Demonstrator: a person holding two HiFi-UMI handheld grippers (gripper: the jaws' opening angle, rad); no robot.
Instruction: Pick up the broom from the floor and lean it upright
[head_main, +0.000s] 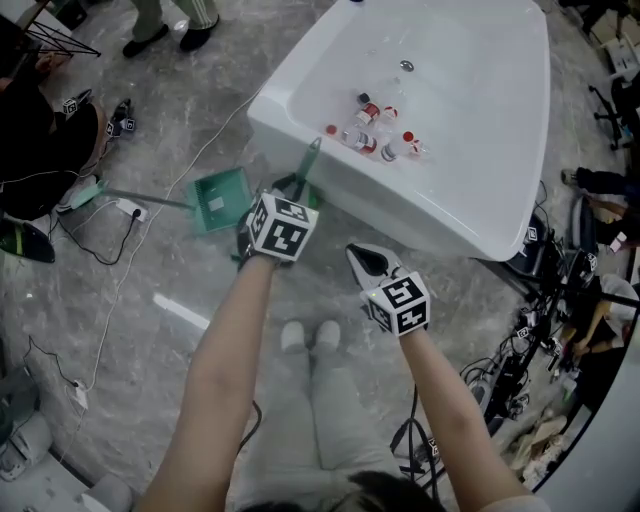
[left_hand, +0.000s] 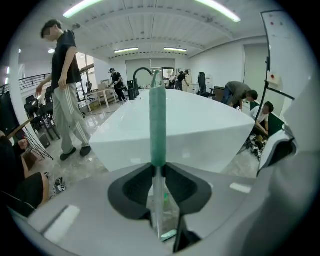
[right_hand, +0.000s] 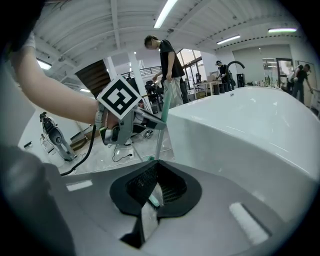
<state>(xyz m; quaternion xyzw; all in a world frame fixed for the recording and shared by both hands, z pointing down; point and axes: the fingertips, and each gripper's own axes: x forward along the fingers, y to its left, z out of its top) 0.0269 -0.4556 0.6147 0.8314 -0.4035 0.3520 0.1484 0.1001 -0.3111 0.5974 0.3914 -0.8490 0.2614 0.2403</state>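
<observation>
The broom (head_main: 311, 157) has a green grip on top and a thin silvery shaft. My left gripper (head_main: 291, 190) is shut on that shaft just below the grip, holding it off the floor and nearly upright in front of the white bathtub (head_main: 470, 200). In the left gripper view the shaft (left_hand: 158, 190) runs up between the pads, with the grip (left_hand: 158, 125) above them. The right gripper view shows the left gripper (right_hand: 145, 120) holding the pole (right_hand: 159, 142). The broom's head is hidden. My right gripper (head_main: 358, 255) hangs to the right, apart from the broom, shut with nothing in it.
A green dustpan (head_main: 220, 198) with a long handle lies on the floor left of the broom. Small bottles (head_main: 375, 128) sit in the tub. A power strip and cables (head_main: 130, 209) lie at the left, more cables (head_main: 530, 340) at the right. People stand nearby (left_hand: 62, 90).
</observation>
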